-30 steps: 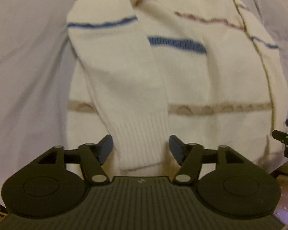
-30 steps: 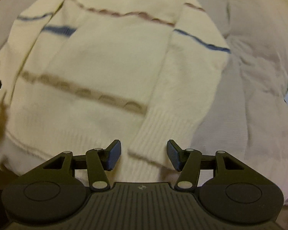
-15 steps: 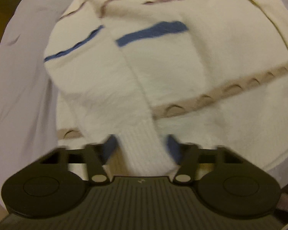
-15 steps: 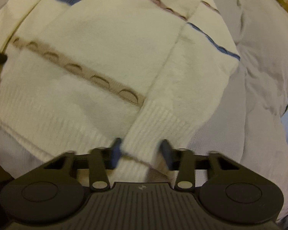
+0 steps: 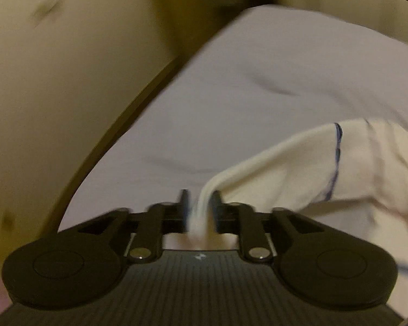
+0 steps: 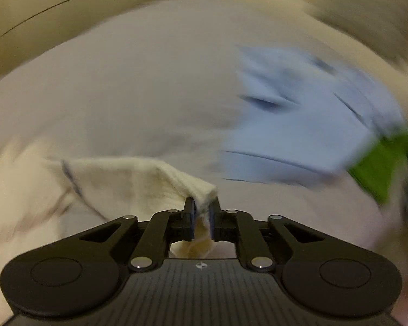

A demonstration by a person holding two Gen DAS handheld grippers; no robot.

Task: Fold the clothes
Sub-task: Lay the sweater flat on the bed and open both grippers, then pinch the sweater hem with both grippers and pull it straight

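Note:
A cream knitted sweater point(image 5: 299, 174) with thin blue stripes lies on the pale grey bed sheet point(image 5: 231, 95). One of its sleeves is stretched up from the right into my left gripper point(image 5: 200, 206). The cuff sits between the narrow jaws, which are opening while the pads still touch the cloth. In the right wrist view the other sleeve of the sweater point(image 6: 127, 179) runs in from the left to my right gripper point(image 6: 202, 209). Its cuff is pinched between the pads, with an end hanging below them; these jaws are opening too. Both views are blurred by motion.
A light blue garment point(image 6: 299, 125) lies folded on the sheet point(image 6: 122, 81) to the right, with something bright green point(image 6: 380, 168) beside it. A beige wall point(image 5: 54, 81) borders the bed's left edge.
Both grippers closed on the sleeve cuffs, then lifted and swung outward, pulling the sleeves away from the sweater's body. The views now look across the bed instead of down on the sweater.

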